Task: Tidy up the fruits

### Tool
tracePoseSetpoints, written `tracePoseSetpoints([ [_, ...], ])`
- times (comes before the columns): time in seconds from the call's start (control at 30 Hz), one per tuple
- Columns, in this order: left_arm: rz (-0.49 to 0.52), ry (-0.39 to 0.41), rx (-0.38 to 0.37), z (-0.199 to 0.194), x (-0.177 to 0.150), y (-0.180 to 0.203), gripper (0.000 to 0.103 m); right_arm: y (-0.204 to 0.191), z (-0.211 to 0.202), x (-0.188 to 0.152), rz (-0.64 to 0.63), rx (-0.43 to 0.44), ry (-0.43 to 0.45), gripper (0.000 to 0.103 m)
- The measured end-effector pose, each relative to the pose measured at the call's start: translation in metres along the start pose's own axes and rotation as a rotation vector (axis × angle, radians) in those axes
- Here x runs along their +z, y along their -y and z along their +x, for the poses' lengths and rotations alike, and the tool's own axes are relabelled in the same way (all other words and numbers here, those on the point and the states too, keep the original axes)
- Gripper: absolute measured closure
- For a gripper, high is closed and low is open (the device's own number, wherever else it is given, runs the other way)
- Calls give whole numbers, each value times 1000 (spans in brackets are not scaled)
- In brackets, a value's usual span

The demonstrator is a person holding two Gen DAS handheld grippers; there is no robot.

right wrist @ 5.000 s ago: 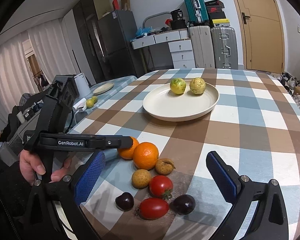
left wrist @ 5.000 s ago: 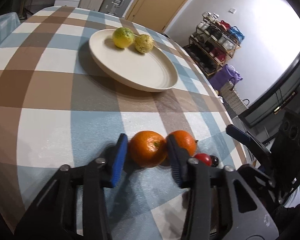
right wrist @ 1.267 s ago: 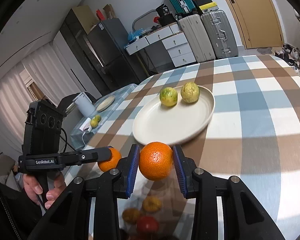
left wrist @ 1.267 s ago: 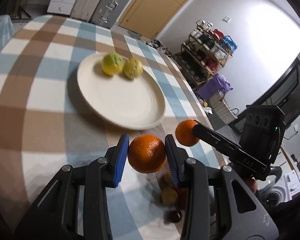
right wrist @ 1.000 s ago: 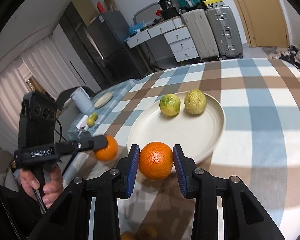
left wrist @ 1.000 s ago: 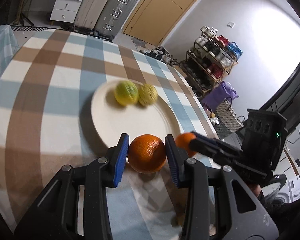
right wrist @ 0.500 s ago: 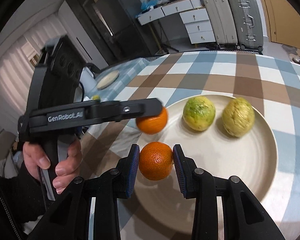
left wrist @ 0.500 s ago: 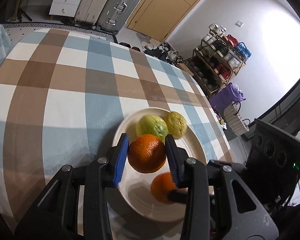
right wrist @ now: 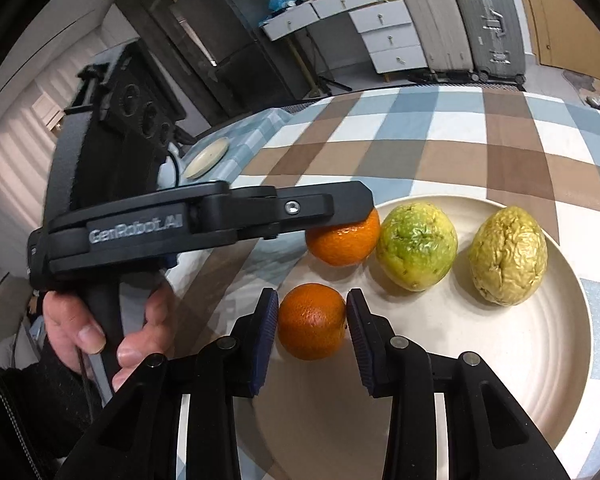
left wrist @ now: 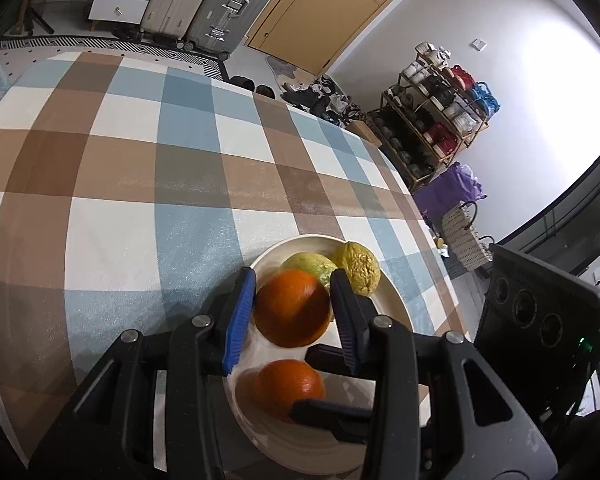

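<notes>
— Oranges? Both over the plate (right wrist: pixel 540 360): one orange (left wrist: pixel 293 313) pinched in the left gripper (left wrist: pixel 294 312), beside the green fruit (right wrist: pixel 417 246).
— And the other orange (right wrist: pixel 311 321)?
— Clamped in the right gripper (right wrist: pixel 312 322), low over the plate's near side, above the checked worktop (left wrist: pixel 140 184).

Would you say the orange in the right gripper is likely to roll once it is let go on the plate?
Probably a little: the orange is round and the plate looks smooth, dipping gently toward its middle. The raised rim should likely keep it in. Its pebbled skin seems firm between the right gripper pads, so slipping looks unlikely.
</notes>
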State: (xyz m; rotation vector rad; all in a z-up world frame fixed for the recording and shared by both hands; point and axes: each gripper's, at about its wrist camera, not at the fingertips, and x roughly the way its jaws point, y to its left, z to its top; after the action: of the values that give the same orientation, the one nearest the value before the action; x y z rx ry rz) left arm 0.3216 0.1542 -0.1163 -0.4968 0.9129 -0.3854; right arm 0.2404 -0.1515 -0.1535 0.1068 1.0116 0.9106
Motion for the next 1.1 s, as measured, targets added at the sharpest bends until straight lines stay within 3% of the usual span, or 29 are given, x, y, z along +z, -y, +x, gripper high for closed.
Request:
tracePoseSetpoints([
  [0.07,-1,2,19,-1,0,2,67,2,-2,1,22,22,7,50],
  [0.1,-2,5,17,-3,-1,3,67,3,-5,1,29,23,17,48],
  [0.17,-5,11,16,-10,-2,5,54,0,-13,-1,24,34,36,42],
  [0.3,11,48,51,-28,-8,15,52,-4,-38,-13,9,28,80,31],
  [0.37,30,70,90,-40,-14,25,41,-4,-49,-19,6,13,93,25],
  [0.5,72,107,126,-63,-25,46,39,1,-74,-34,29,-33,111,23],
  [0.63,108,177,216,-90,-41,70,24,2,-100,-49,41,-72,146,21],
  [0.7,102,202,223,-103,-54,82,23,3,-114,-58,53,-87,168,21],
  [0.93,137,231,343,-131,-98,118,18,0,-151,-89,71,-109,216,21],
  [1.1,119,243,367,-146,-133,133,12,-4,-170,-111,59,-123,245,16],
])
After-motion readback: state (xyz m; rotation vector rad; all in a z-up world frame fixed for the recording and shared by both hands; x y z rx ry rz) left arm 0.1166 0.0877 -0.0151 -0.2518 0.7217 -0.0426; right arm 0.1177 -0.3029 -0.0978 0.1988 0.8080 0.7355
